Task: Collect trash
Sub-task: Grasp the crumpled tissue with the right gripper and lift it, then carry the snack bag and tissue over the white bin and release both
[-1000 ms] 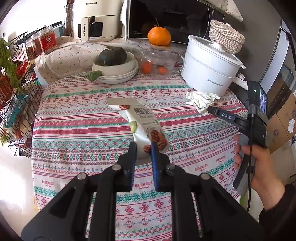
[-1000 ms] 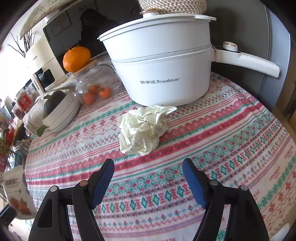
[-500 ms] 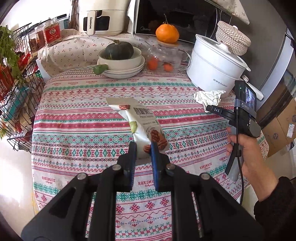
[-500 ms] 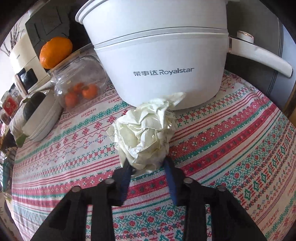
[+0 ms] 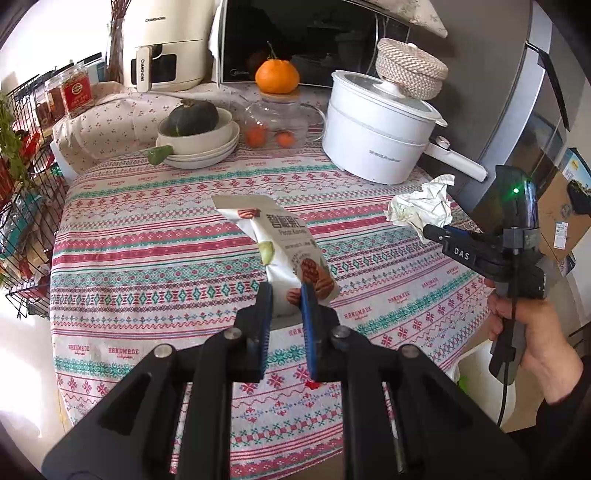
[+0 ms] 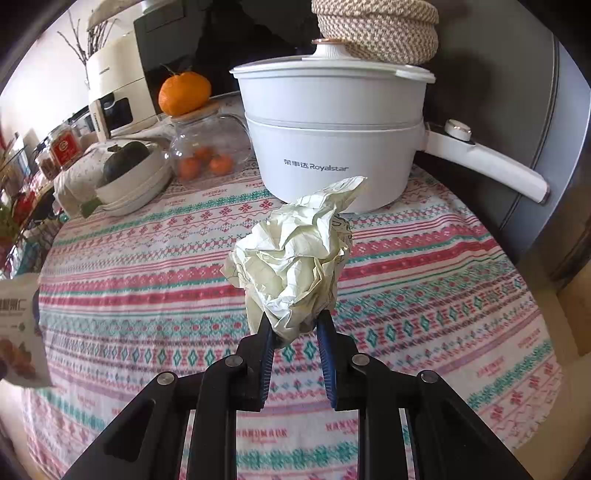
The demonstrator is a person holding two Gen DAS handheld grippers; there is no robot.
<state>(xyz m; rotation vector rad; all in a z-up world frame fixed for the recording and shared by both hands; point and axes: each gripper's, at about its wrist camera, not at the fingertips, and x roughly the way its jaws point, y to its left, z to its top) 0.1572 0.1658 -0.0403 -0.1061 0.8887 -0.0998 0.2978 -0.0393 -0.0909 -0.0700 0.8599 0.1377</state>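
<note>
My left gripper (image 5: 286, 295) is shut on a white snack bag (image 5: 280, 243) with nut pictures and holds it above the patterned tablecloth (image 5: 147, 258). My right gripper (image 6: 293, 325) is shut on a crumpled pale paper ball (image 6: 295, 258) and holds it lifted off the cloth in front of the white pot. In the left wrist view the right gripper (image 5: 432, 230) shows at the right with the paper ball (image 5: 421, 208). The snack bag shows at the left edge of the right wrist view (image 6: 18, 328).
A white Royalstar pot (image 6: 332, 147) with a long handle stands at the back right, a woven basket (image 6: 373, 26) on its lid. A glass jar (image 6: 207, 147) topped by an orange, stacked bowls (image 5: 199, 144) with a squash and an air fryer (image 5: 162, 44) line the back. A wire rack (image 5: 22, 206) stands left.
My right gripper closed on the paper ball and lifted it off the cloth, away from the pot. My left gripper kept holding the snack bag and pulled back a little.
</note>
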